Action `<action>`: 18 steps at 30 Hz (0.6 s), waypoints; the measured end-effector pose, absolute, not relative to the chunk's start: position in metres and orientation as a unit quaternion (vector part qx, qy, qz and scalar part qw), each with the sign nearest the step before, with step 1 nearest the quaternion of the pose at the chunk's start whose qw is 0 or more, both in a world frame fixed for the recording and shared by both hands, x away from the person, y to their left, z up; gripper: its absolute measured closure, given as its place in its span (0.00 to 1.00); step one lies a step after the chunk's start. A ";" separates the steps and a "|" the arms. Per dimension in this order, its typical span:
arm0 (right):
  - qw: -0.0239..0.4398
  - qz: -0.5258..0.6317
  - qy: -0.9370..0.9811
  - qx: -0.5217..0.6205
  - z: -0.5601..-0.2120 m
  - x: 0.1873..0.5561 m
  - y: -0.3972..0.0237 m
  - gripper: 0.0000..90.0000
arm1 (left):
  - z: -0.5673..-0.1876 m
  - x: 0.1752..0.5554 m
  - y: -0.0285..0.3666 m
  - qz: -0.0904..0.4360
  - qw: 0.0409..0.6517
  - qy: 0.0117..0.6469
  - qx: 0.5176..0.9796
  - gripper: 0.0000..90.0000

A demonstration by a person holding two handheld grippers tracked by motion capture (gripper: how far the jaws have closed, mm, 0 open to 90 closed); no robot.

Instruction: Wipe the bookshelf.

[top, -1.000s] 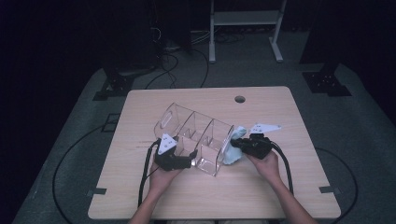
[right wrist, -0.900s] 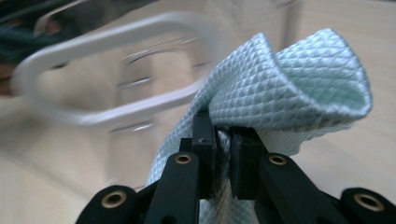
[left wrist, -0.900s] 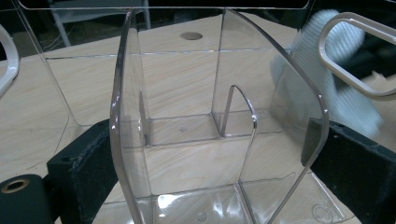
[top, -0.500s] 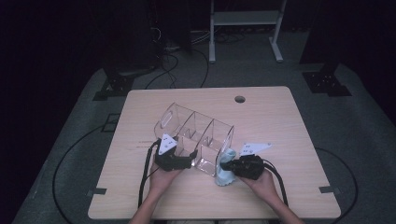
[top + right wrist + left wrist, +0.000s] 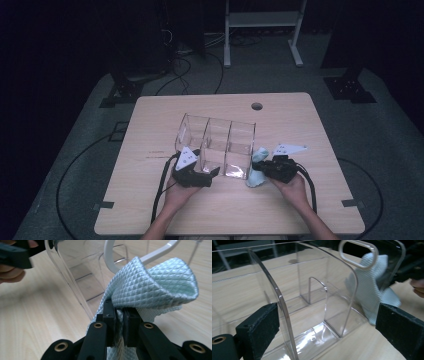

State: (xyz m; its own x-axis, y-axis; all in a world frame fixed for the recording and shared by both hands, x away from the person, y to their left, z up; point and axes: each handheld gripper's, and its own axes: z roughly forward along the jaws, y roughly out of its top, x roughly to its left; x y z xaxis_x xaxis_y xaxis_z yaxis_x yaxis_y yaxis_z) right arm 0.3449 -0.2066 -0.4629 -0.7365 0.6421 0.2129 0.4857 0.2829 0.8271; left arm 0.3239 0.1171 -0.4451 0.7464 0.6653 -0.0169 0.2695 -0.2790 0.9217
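Acrylic organizer (image 5: 317, 302) (clear) partly veils pinched cloth (image 5: 372, 297).

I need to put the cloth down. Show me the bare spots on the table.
Free: the far strip of table between the clear organizer and the round hole, and the left part beyond the left gripper. Crowded: the near middle, where the organizer, both grippers and the light-blue cloth in the right gripper sit together.

This looks like a darkened lab or recording studio: a lone wooden worktop (image 5: 320, 130) stands on grey carpet (image 5: 395, 150) marked with tape, with cables (image 5: 185, 70) and a white metal stand (image 5: 262, 30) behind the worktop.
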 end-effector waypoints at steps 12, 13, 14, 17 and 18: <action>0.091 0.485 0.783 0.378 -0.459 0.338 -0.237 0.91 | -0.438 0.320 0.117 0.164 0.558 0.272 0.767 0.10; 0.091 0.488 0.783 0.376 -0.457 0.334 -0.237 0.91 | -0.437 0.319 0.119 0.168 0.558 0.270 0.767 0.10; 0.091 0.489 0.782 0.375 -0.456 0.332 -0.237 0.91 | -0.435 0.319 0.121 0.170 0.558 0.269 0.767 0.10; 0.084 0.499 0.781 0.366 -0.452 0.320 -0.237 0.91 | -0.427 0.317 0.125 0.175 0.558 0.264 0.767 0.10; 0.083 0.499 0.782 0.364 -0.451 0.318 -0.236 0.91 | -0.424 0.317 0.127 0.170 0.562 0.263 0.765 0.10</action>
State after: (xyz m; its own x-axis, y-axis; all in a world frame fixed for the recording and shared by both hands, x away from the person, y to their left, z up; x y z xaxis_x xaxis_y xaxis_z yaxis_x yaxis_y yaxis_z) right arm 0.3175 -0.2360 -0.4512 -0.7212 0.6521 0.2338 0.4862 0.2361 0.8413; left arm 0.3166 0.1269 -0.4236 0.8043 0.5932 -0.0350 0.2107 -0.2295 0.9502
